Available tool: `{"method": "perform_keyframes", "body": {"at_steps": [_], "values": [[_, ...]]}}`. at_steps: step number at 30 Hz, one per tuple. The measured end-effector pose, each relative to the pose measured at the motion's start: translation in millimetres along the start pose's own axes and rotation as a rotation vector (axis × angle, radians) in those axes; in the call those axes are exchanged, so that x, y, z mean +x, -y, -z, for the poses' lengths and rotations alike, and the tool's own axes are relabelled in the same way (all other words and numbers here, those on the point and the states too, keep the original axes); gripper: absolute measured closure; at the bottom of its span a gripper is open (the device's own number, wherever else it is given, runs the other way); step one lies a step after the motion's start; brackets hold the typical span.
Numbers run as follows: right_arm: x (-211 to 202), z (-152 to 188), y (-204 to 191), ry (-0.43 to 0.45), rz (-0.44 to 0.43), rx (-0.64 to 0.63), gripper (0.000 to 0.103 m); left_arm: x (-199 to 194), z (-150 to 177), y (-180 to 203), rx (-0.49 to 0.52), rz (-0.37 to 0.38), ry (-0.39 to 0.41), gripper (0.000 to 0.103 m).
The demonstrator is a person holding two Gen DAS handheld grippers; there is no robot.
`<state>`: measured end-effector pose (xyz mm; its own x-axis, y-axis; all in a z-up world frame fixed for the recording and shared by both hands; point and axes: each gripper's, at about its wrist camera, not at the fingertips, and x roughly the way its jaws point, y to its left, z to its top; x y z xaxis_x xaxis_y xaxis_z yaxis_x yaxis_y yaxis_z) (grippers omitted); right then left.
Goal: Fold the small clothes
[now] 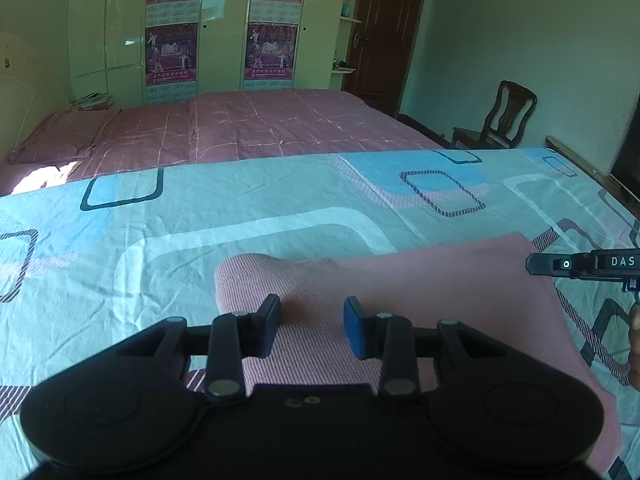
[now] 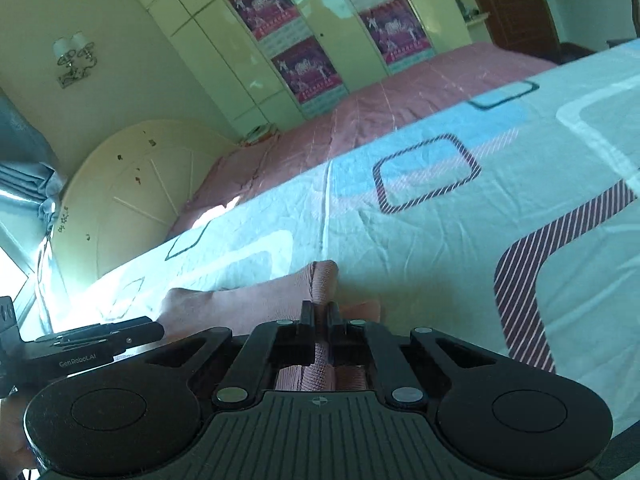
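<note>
A pink ribbed garment (image 1: 440, 292) lies on the light blue patterned sheet (image 1: 240, 208), its left edge rolled into a soft fold. My left gripper (image 1: 313, 322) hovers over the garment's near part, open, with flat fabric showing in the gap between its fingers. In the right wrist view my right gripper (image 2: 319, 306) is shut on a ridge of the same pink garment (image 2: 240, 304), which sticks up between the fingers. The right gripper's tip (image 1: 534, 265) reaches in at the garment's right edge. The left gripper (image 2: 158, 330) shows at lower left.
Beyond the sheet lies a pink checked bedspread (image 1: 260, 128), then a cream wardrobe (image 1: 120, 20) with posters. A dark wooden chair (image 1: 504, 120) and a brown door (image 1: 384, 32) stand at the right. A cream headboard (image 2: 132, 184) rises at the bed's left end. A hand (image 1: 634, 340) shows at the edge.
</note>
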<state>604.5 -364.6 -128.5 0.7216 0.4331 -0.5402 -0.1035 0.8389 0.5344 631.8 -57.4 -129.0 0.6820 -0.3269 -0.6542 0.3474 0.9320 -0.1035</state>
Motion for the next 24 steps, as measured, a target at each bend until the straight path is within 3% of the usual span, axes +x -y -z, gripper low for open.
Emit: {"method": "perform_keyframes", "body": {"at_steps": [5, 8, 11, 13, 16, 19, 21, 22, 24], "values": [[28, 13, 8, -0.101, 0.079, -0.012, 0.099, 25, 13, 3, 0.047, -0.023, -0.035, 0.065], [28, 12, 5, -0.106, 0.096, -0.022, 0.099, 24, 5, -1, 0.025, -0.020, -0.061, 0.064], [9, 5, -6, -0.060, 0.105, -0.038, 0.097, -2, 2, 3, 0.027, -0.007, -0.029, 0.067], [-8, 1, -20, -0.039, 0.071, -0.067, 0.096, -27, 10, 6, 0.012, 0.032, 0.009, 0.067], [-24, 10, -42, -0.077, -0.004, -0.127, 0.096, -50, 29, 15, 0.008, 0.056, 0.023, 0.067], [-21, 29, -55, -0.152, -0.034, -0.184, 0.096, -44, 47, 24, 0.008, 0.053, -0.041, 0.068], [-7, 44, -56, -0.223, 0.064, -0.246, 0.096, -38, 54, 30, 0.029, 0.023, -0.037, 0.068], [-1, 50, -52, -0.237, 0.100, -0.256, 0.101, -36, 53, 33, 0.049, 0.012, -0.037, 0.068], [-2, 51, -45, -0.211, 0.097, -0.195, 0.103, -35, 48, 34, 0.043, 0.001, -0.053, 0.068]]}}
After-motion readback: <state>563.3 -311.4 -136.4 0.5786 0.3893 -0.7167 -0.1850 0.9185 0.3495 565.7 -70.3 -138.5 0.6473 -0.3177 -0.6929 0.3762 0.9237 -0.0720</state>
